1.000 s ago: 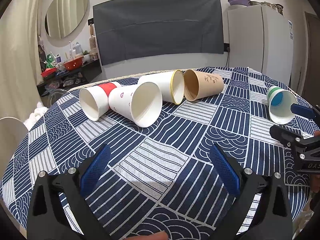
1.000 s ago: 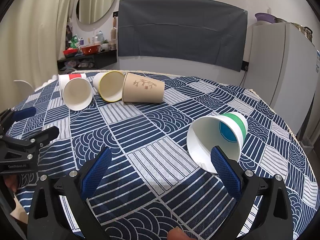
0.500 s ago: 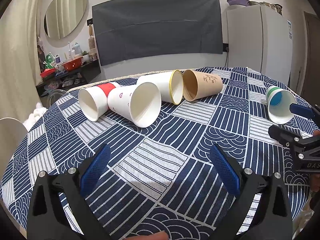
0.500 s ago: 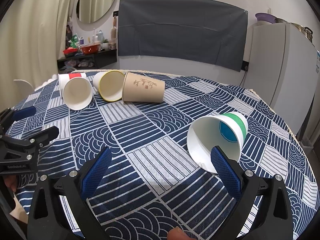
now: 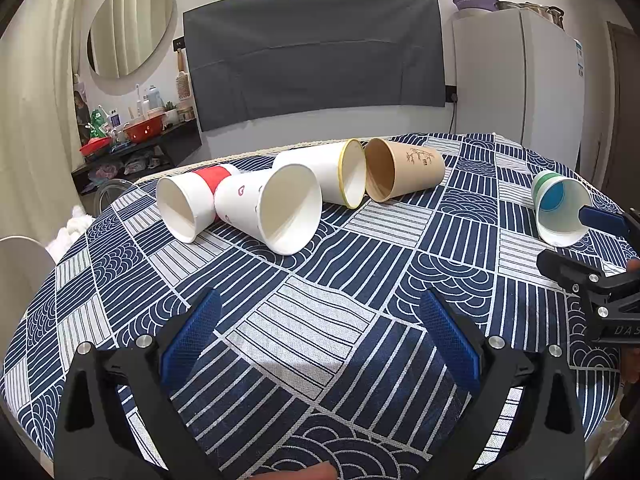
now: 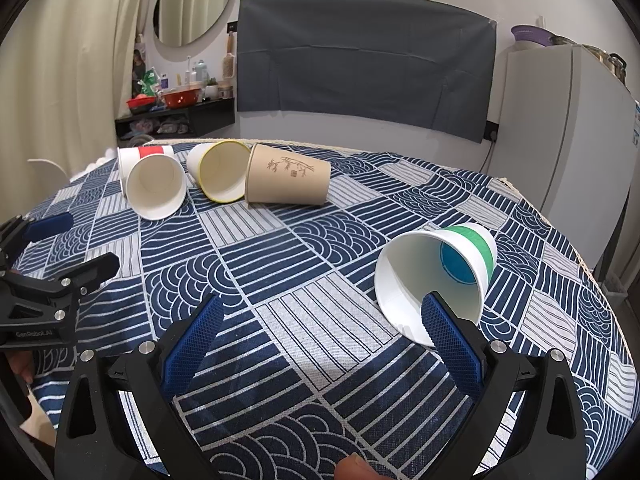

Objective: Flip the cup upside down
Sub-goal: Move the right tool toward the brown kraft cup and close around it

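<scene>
Several paper cups lie on their sides on the patterned tablecloth (image 5: 304, 312). A white cup with a green band (image 6: 436, 276) lies at the right, mouth toward me; it also shows in the left wrist view (image 5: 560, 208). My right gripper (image 6: 320, 340) is open and empty, its right pad just in front of that cup's rim. My left gripper (image 5: 320, 336) is open and empty, well short of a white cup with a heart (image 5: 272, 208), a red-banded cup (image 5: 188, 204), a yellow-rimmed cup (image 5: 332, 176) and a brown cup (image 5: 404, 174).
The round table's edge curves close on both sides. A white fridge (image 5: 520, 84) stands at the right behind the table. A dark cloth (image 5: 312, 52) hangs on the back wall, with a cluttered shelf (image 5: 136, 140) and mirror at the left.
</scene>
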